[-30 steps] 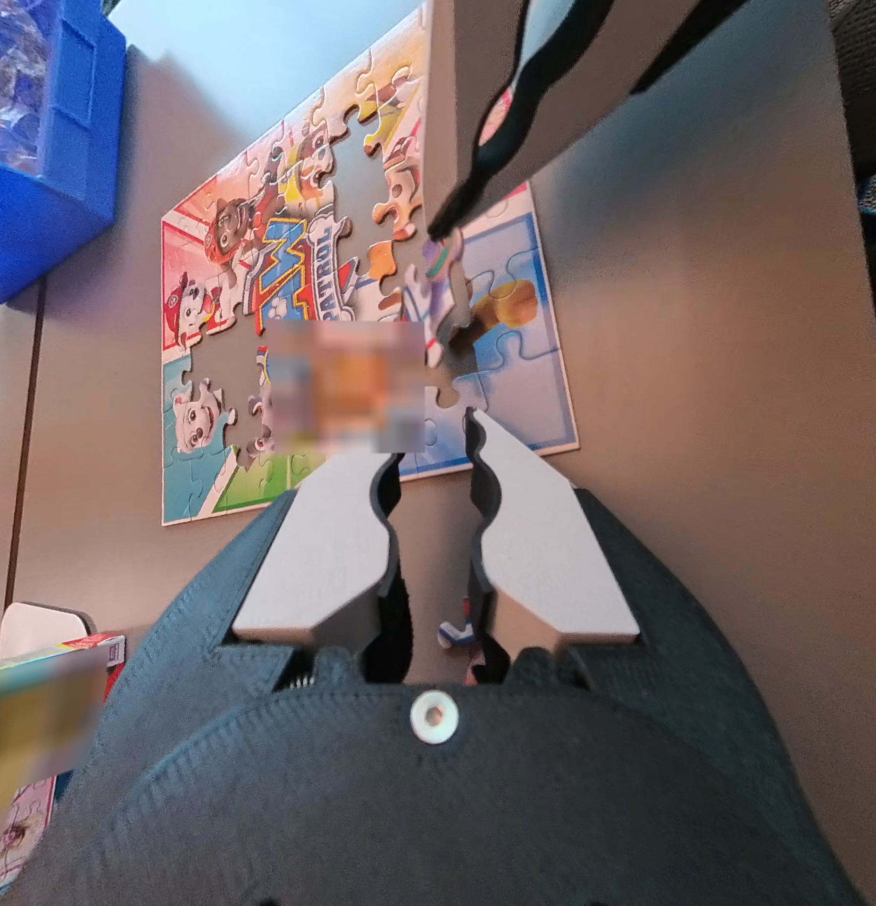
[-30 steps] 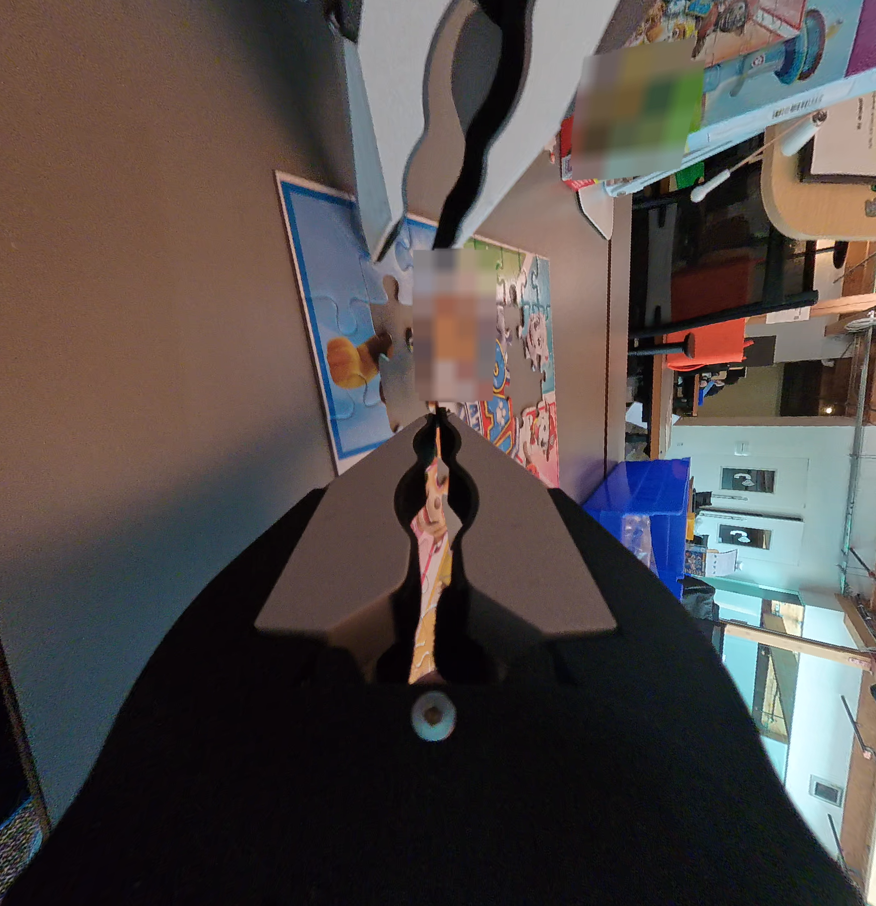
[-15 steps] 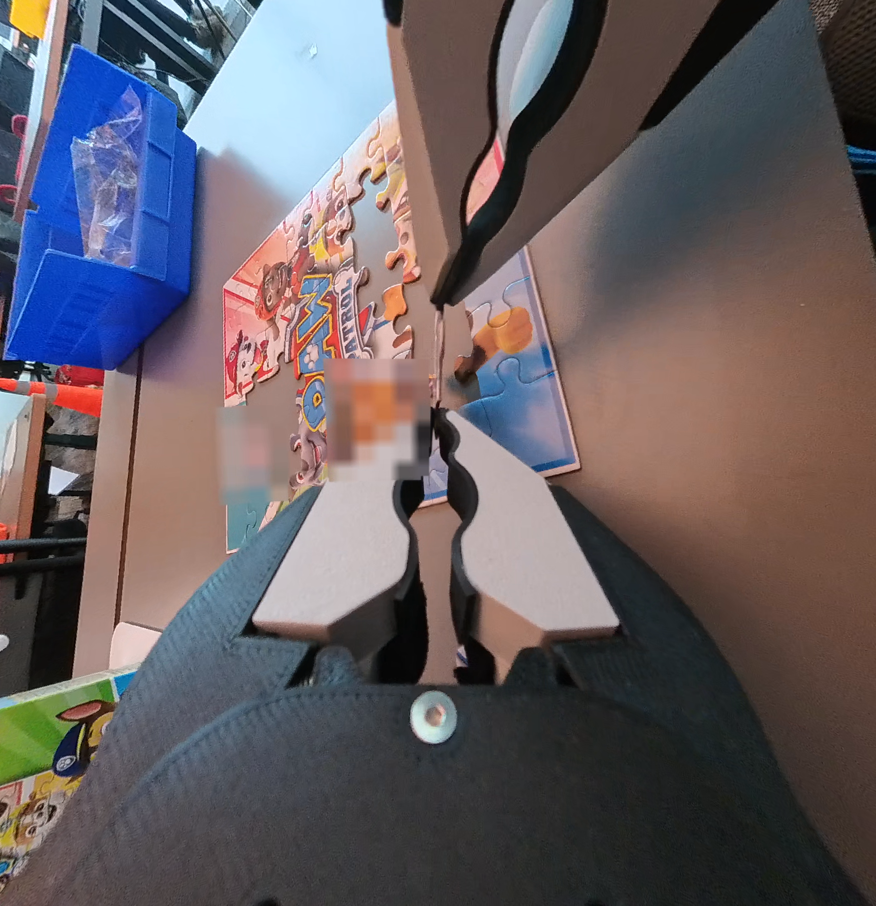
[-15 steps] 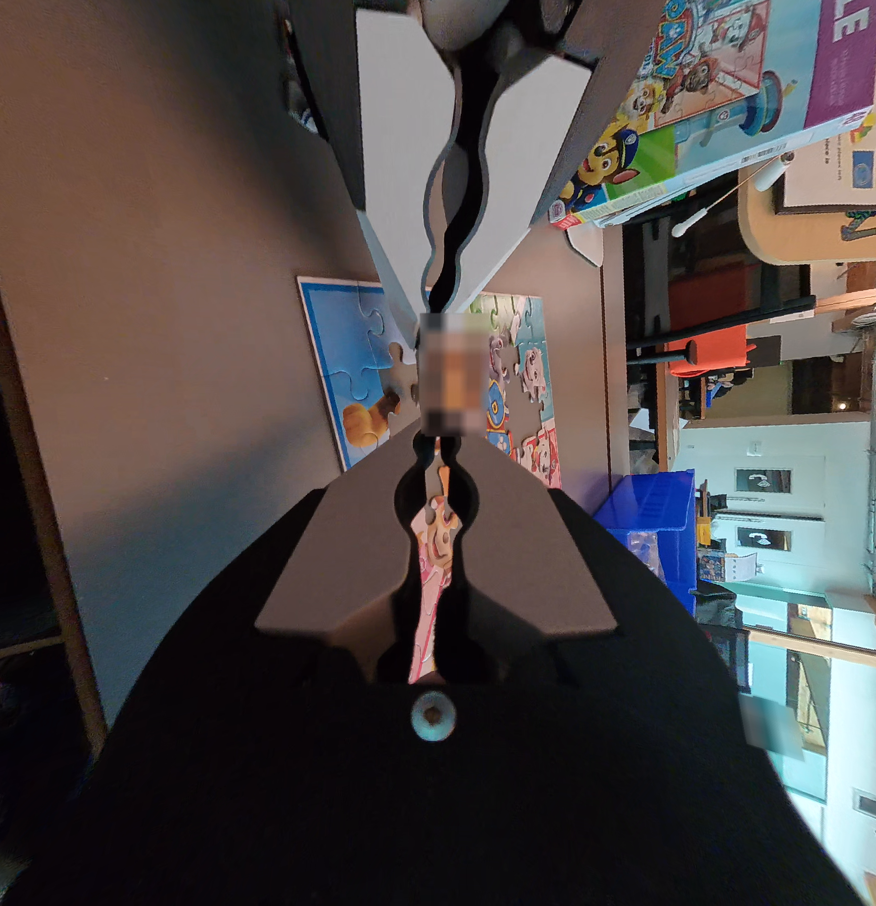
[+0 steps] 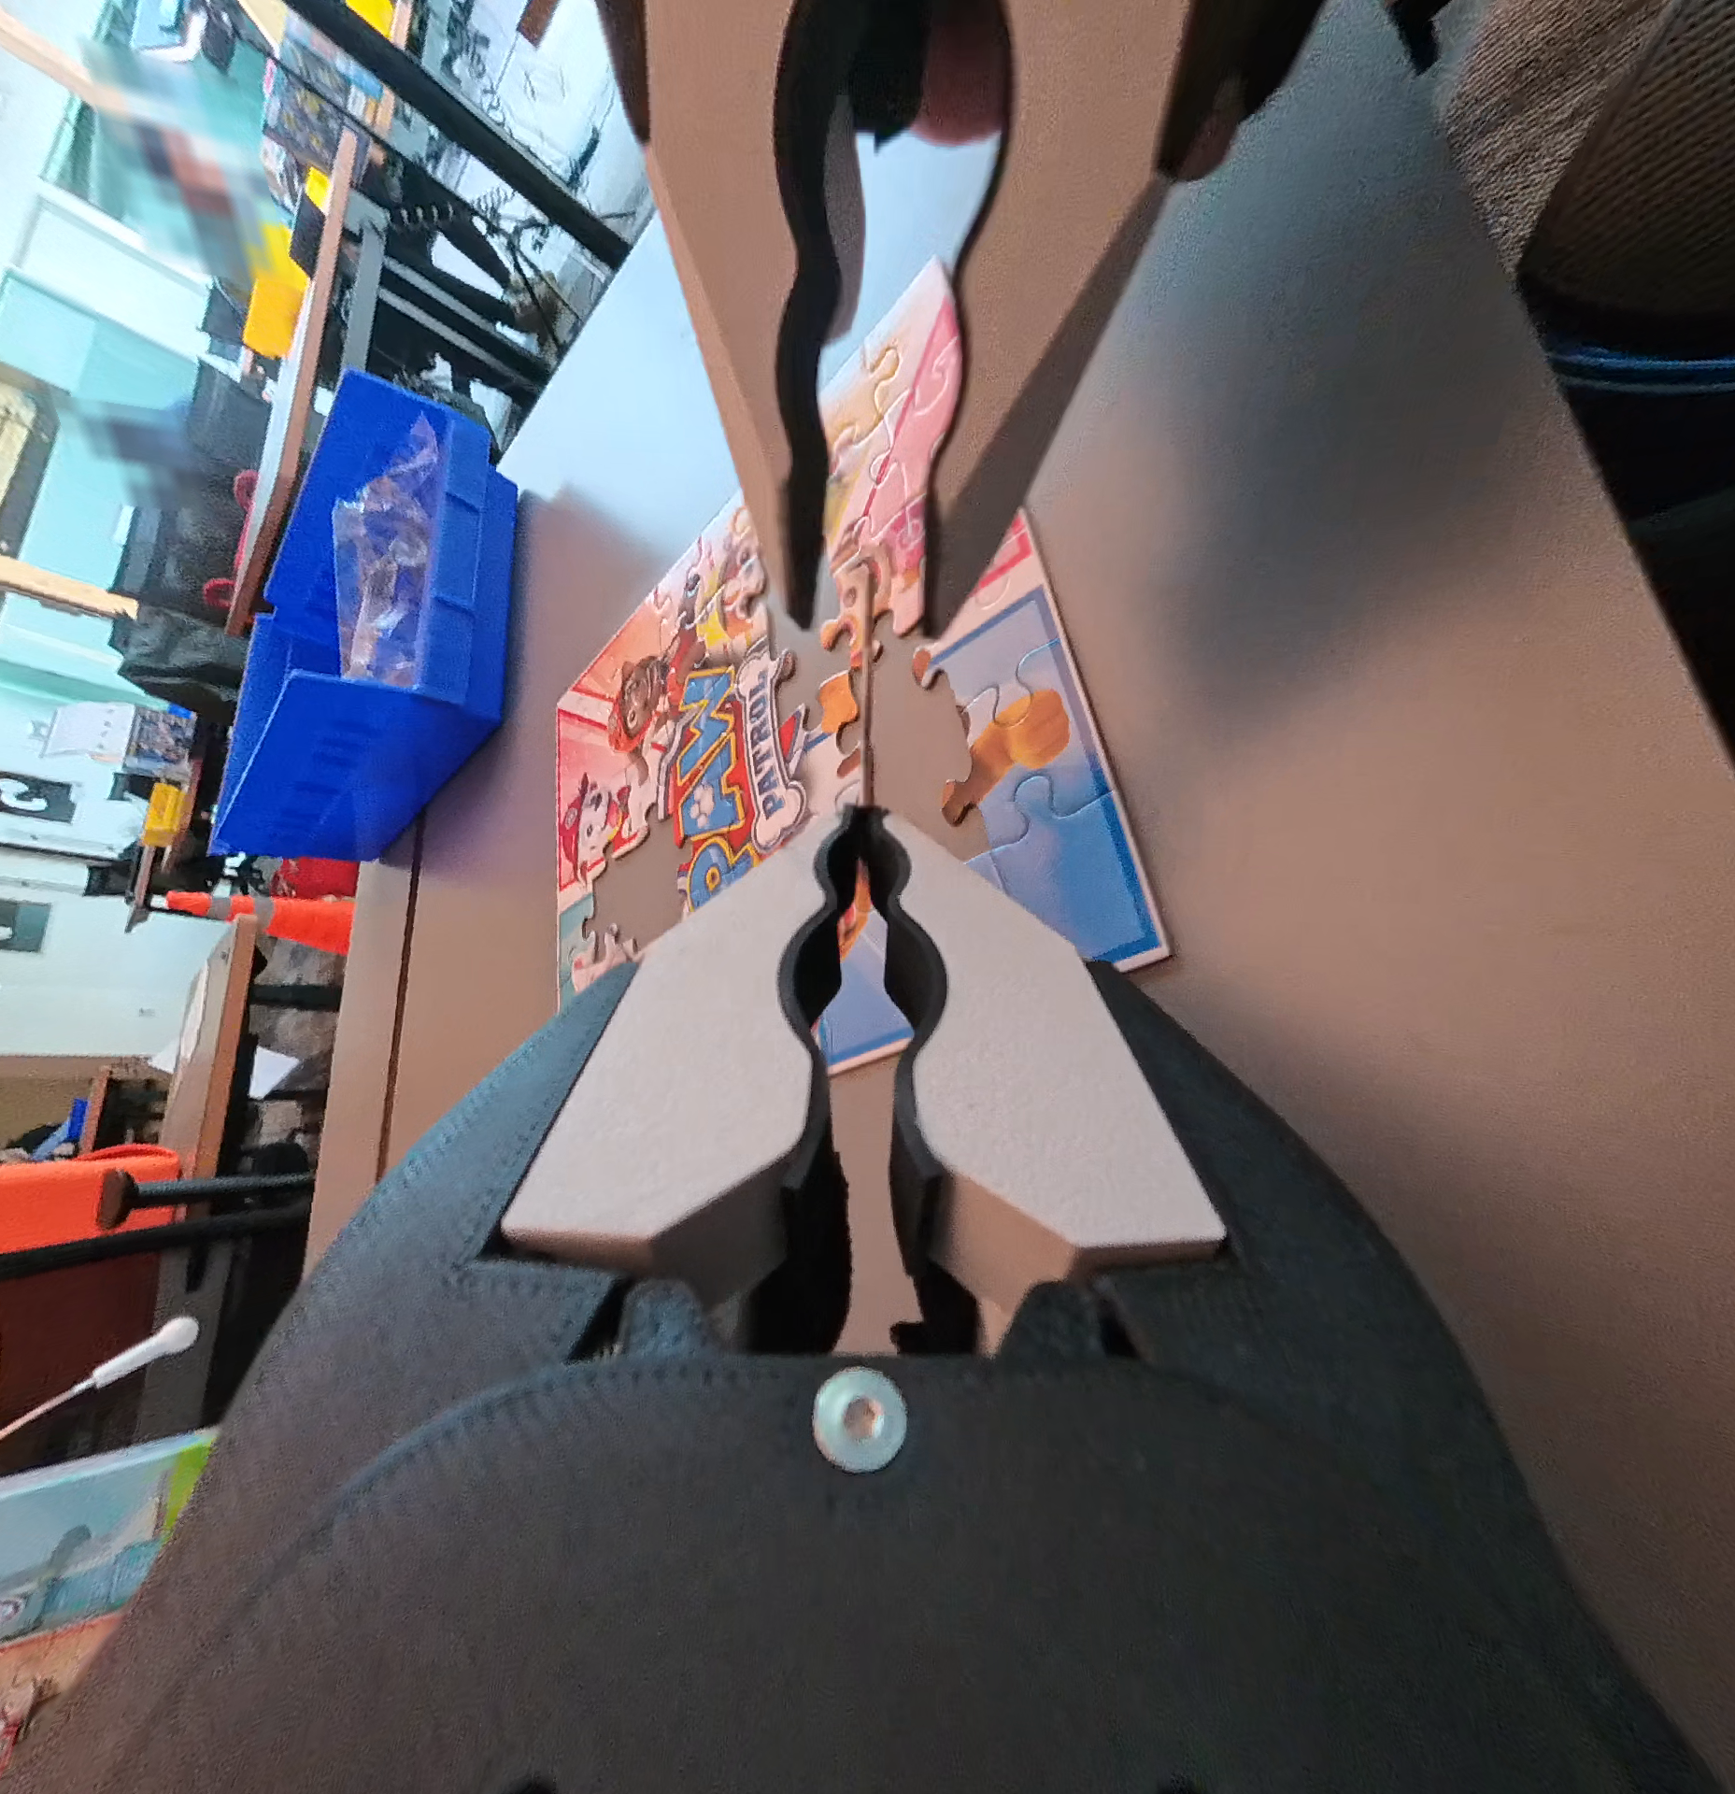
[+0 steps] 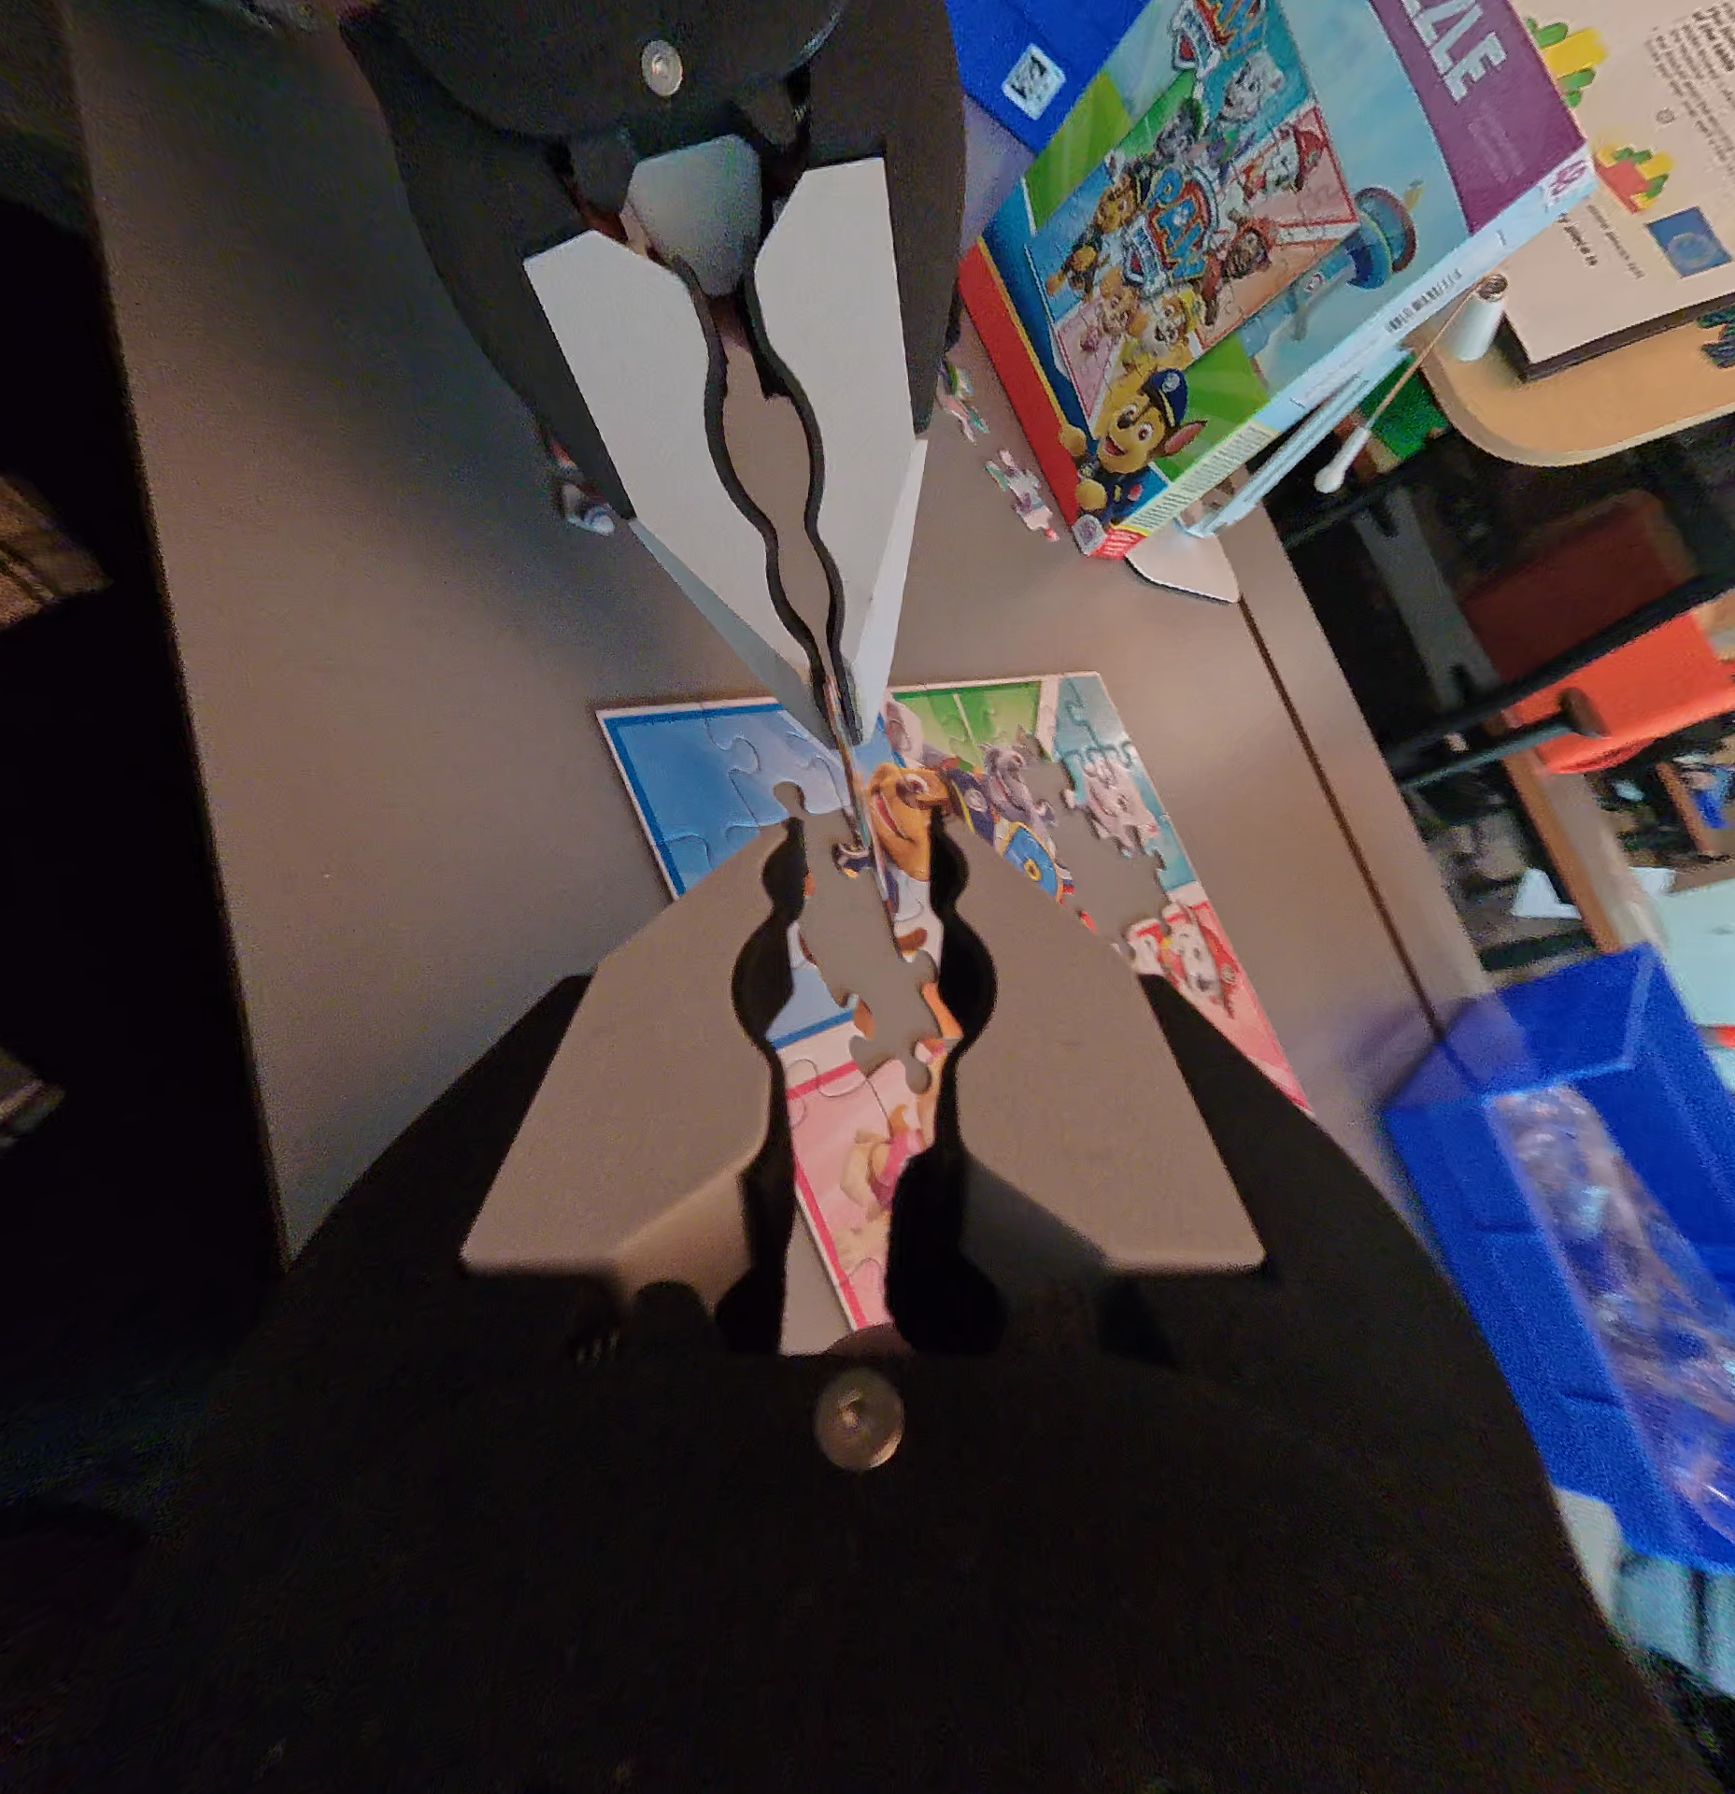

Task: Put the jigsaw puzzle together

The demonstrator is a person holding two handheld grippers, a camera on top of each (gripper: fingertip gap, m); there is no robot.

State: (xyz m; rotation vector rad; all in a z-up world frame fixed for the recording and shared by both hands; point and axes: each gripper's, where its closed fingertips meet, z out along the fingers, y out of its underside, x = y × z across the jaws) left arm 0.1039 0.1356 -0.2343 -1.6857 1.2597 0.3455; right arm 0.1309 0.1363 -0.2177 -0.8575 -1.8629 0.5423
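Two grippers met over the jigsaw puzzle (image 5: 1038,854) in the left wrist view. My left gripper (image 5: 863,820) had its tips pinched on the near end of a puzzle piece (image 5: 868,699). The piece stood edge-on, its long axis running 6 to 12 o'clock. At 12 o'clock the right gripper (image 5: 863,612) straddled the far end, fingers spread and, as far as I could tell, clear of it.

In the right wrist view my right gripper (image 6: 865,840) was wide open and held nothing. The piece (image 6: 887,903) hung in the gap from the left gripper (image 6: 839,714) at 12 o'clock. I judged that the left one alone carried it, straight above the puzzle's bare middle.
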